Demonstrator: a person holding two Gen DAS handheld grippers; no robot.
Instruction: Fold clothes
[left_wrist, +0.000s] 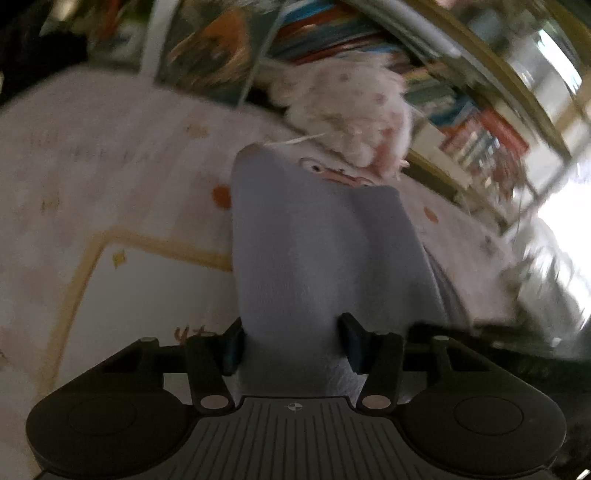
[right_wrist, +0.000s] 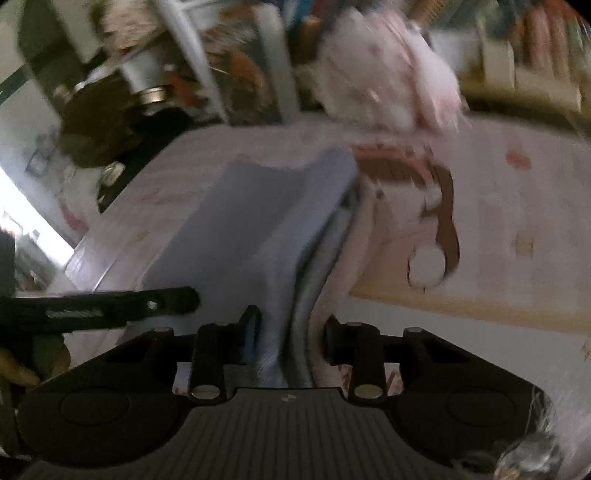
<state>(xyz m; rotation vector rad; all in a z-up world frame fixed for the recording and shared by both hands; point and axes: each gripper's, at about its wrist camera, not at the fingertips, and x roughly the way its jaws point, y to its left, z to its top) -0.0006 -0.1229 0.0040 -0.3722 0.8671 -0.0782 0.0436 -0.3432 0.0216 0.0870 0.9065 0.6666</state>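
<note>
On a pale printed sheet (left_wrist: 110, 155) lies a blue-grey garment (left_wrist: 314, 251), folded over on itself, with its far end near a heap of pink-and-white clothes (left_wrist: 354, 114). The left gripper (left_wrist: 291, 345) has its two fingers well apart with the near end of the garment filling the gap between them; the cloth touches both pads, so it seems to be held, though the blur makes the grip hard to judge. In the right wrist view the garment (right_wrist: 266, 206) shows as layered folds running away from the camera toward the heap (right_wrist: 391, 74). The right gripper (right_wrist: 291, 339) is open wide: the cloth edge lies against its left finger (right_wrist: 249, 334), while the right finger (right_wrist: 332, 341) stands clear of it. The left gripper's black arm (right_wrist: 110, 306) reaches in from the left side, over the garment's near corner. Shelves of books (left_wrist: 480, 136) stand beyond the sheet.
</note>
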